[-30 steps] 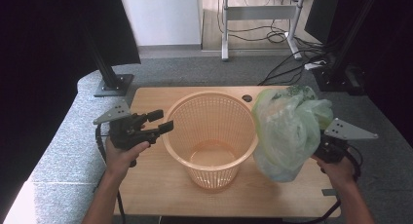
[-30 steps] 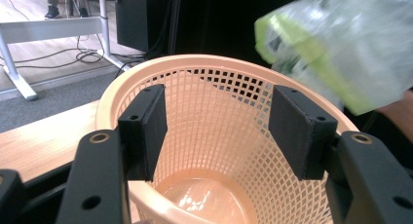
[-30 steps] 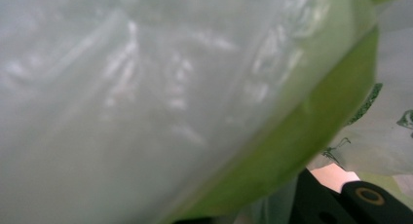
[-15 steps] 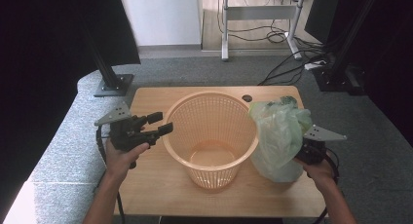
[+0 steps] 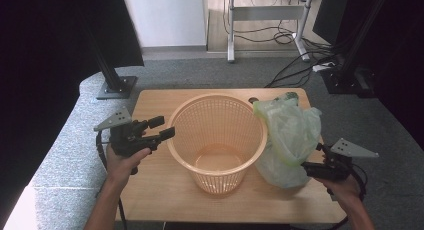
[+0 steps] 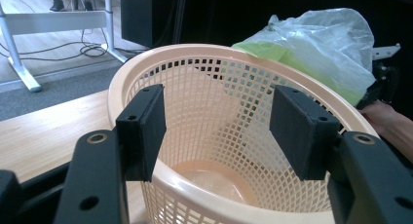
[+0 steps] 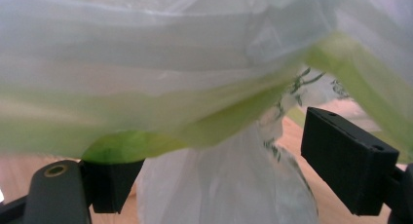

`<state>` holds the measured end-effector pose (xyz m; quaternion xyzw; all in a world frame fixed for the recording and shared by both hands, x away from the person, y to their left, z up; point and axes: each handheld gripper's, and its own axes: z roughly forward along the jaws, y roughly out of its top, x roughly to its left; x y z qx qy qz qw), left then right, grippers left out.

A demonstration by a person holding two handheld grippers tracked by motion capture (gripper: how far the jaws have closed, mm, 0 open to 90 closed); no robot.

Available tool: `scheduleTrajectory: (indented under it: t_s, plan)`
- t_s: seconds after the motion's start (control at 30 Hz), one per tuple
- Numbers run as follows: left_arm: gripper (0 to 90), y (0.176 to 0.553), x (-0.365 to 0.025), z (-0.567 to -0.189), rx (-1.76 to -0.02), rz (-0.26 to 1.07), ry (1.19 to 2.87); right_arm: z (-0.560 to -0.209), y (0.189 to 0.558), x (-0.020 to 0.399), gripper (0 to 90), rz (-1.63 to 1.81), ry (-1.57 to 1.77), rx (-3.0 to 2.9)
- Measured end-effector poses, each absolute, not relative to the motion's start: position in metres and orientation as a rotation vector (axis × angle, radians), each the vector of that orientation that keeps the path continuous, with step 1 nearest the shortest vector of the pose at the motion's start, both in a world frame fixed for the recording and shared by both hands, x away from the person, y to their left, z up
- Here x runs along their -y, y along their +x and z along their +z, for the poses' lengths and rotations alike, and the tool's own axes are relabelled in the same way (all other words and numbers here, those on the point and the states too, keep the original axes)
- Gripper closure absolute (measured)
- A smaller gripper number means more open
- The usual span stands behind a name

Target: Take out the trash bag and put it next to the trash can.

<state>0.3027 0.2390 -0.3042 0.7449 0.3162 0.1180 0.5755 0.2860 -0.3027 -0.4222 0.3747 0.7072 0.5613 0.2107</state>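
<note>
Right tongs [image 5: 306, 170]: jaws have just been opening and are standing apart, with the bag's film lying between them and draping over the left pad.
Bag [image 5: 289, 137]: pale green plastic, sitting on the table [image 5: 150, 190] just ahead of the right tongs, leaning against the basket's rim.
Left tongs [image 5: 161, 128]: jaws are standing apart, gripping nothing, pointing at the basket.
Basket [image 5: 218, 140]: orange mesh, standing upright between the two tongs.

The bag [image 7: 195, 87] hides the right gripper's [image 7: 209, 175] left pad; blurred.
</note>
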Motion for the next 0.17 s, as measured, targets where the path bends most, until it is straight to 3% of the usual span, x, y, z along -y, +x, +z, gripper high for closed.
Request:
scheduleTrajectory:
  t_s: [0.17]
  plan:
    - [38.3,0.3020,-0.2376,-0.3050,-0.739,0.277,1.748,-0.4270,0.2861,0.3042,18.0,1.581,1.052,-1.981]
